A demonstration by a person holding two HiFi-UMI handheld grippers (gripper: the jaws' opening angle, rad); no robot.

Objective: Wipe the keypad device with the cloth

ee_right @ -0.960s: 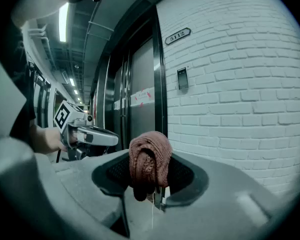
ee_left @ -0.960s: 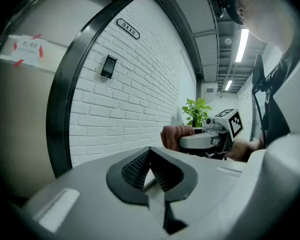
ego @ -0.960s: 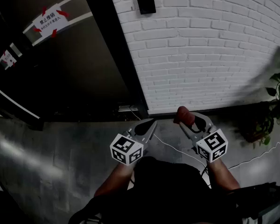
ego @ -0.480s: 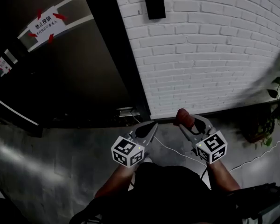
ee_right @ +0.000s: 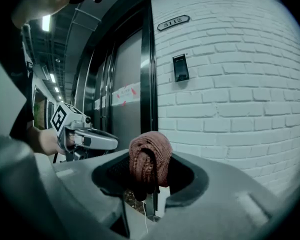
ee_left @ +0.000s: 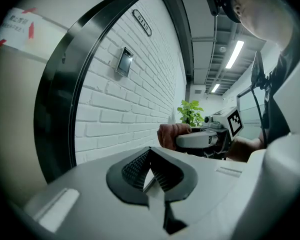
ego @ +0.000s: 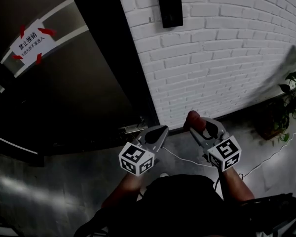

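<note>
Two grippers are held low in front of the person, side by side and apart, both short of the foot of the white brick wall [ego: 227,58] and aimed toward it. Nearest is the person's dark clothing, with a bare forearm running up to each marker cube. The left gripper [ego: 157,134] has its ribbed pads drawn together with nothing between them, as its own view shows. The right gripper [ego: 204,127] is clamped on the cloth [ego: 193,120], a reddish-brown bunched wad that bulges up above the jaw tips and hangs a little below them; in the right gripper view it fills the gap between the pads. Beneath the grippers, a thin white cable [ego: 182,157] trails over the grey floor [ego: 54,181] toward the wall's foot. At the wall's left edge stands a dark door frame [ego: 108,58], and beyond that edge is a door carrying a paper notice [ego: 29,42] taped at its corners with red strips. The keypad device [ego: 169,6], a dark upright rectangle, is fixed high on the wall close to that same edge, well apart from the cloth and from both grippers. A leafy green plant [ego: 293,102] stands at the wall's foot, far to the right.
</note>
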